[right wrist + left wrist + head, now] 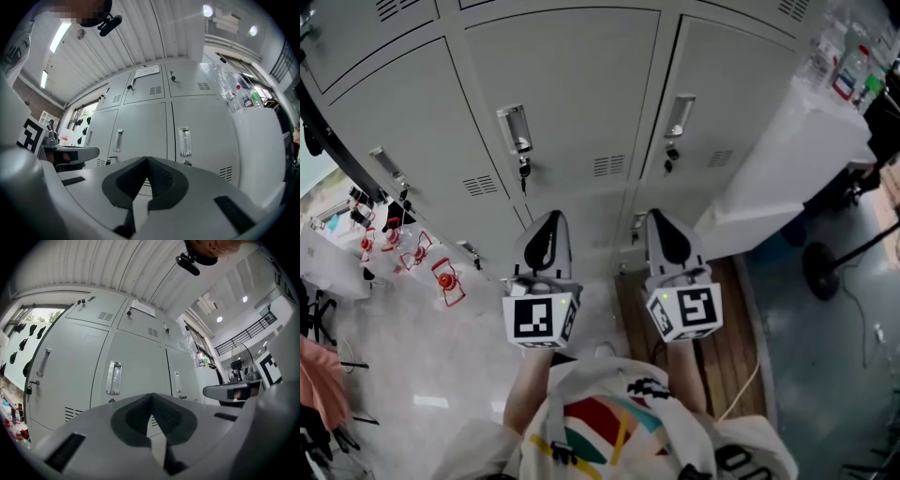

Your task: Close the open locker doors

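You hold both grippers side by side in the lower middle of the head view, pointing toward the lockers and touching nothing. The left gripper [549, 220] has its jaws pressed together with nothing between them. The right gripper [662, 217] is the same: tips meeting, empty. I think closed tips suit pushing a door more than gripping one.

The locker doors [567, 94] fill the upper half of that frame. Every door you can see lies flush in its frame, each with a handle [515, 129] and a key [523, 174] hanging at the lock. No open door shows in any view. Either the work is finished or an open door stands outside the pictures; I cannot tell which.

For room: at the right a white cabinet [787, 159] stands against the lockers, with bottles [848, 70] on top. A wooden board [727, 328] lies on the floor under the right gripper. At the left, red-and-white objects [447, 281] sit near the foot of the lockers. Between these edges the way to the middle doors is open.
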A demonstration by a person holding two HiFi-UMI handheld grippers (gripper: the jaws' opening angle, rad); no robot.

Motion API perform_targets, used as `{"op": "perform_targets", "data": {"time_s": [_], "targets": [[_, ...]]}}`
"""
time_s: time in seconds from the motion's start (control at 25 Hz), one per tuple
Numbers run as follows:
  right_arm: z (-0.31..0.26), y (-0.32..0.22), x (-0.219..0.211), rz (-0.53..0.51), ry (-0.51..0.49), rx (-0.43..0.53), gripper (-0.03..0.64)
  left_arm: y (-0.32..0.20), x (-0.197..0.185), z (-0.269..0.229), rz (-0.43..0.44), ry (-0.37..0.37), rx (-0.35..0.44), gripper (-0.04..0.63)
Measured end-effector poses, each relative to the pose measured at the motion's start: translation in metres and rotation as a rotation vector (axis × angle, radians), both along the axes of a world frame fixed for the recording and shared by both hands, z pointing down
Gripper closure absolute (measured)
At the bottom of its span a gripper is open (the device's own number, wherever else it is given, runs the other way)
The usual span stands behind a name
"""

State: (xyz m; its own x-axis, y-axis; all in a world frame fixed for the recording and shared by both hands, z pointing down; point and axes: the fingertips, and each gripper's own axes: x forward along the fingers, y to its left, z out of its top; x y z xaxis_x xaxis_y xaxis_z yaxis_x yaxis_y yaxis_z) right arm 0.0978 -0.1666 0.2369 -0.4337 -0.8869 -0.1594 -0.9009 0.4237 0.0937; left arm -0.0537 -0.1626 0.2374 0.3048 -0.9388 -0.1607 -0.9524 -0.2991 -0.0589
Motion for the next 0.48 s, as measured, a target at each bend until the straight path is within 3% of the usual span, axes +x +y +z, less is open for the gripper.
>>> {"op": "perform_targets", "data": {"time_s": [0.48], "targets": [[0.007,0.003,0.001,-0.031,0.030,0.000,0.611,0.002,-0.008,0.010,-0.044,0.038,-0.019,0.589]]}}
